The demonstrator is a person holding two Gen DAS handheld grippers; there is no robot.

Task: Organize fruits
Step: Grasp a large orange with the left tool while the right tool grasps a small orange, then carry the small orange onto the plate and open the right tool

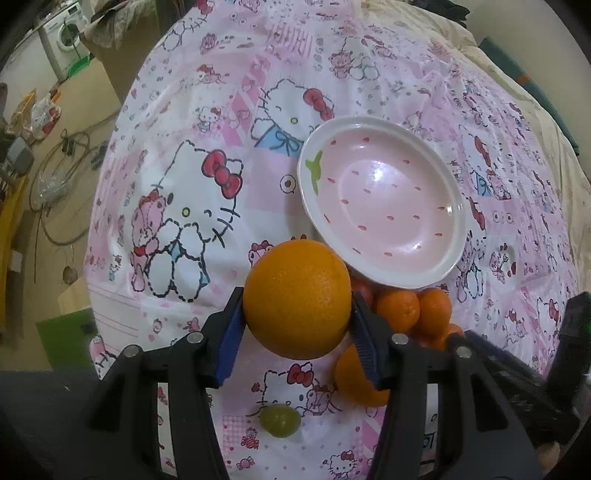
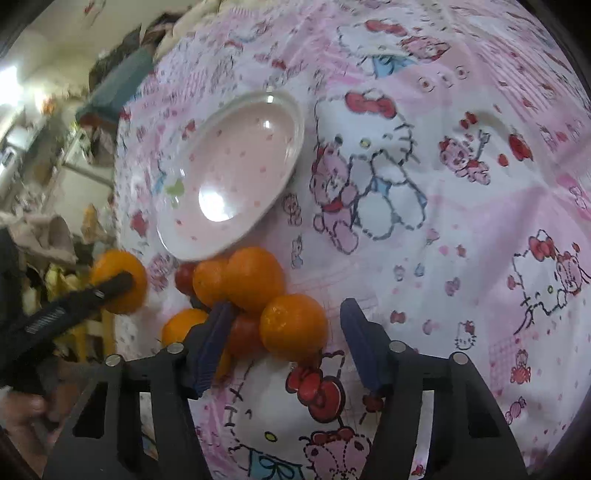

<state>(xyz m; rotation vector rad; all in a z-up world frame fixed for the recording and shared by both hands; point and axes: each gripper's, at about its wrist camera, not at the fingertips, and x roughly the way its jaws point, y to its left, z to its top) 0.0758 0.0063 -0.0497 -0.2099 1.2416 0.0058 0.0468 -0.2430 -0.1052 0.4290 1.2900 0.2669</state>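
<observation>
My left gripper is shut on a large orange and holds it above the cloth, near the rim of the pink dotted plate. The same orange shows at the left of the right wrist view. A pile of small tangerines and red fruits lies below the plate. My right gripper is open, its jaws either side of a tangerine in the pile. The plate is empty. A green grape lies on the cloth under my left gripper.
The table is covered by a pink Hello Kitty cloth. Another large orange lies behind my left gripper's right finger. Off the table's left edge are a floor with cables and a washing machine.
</observation>
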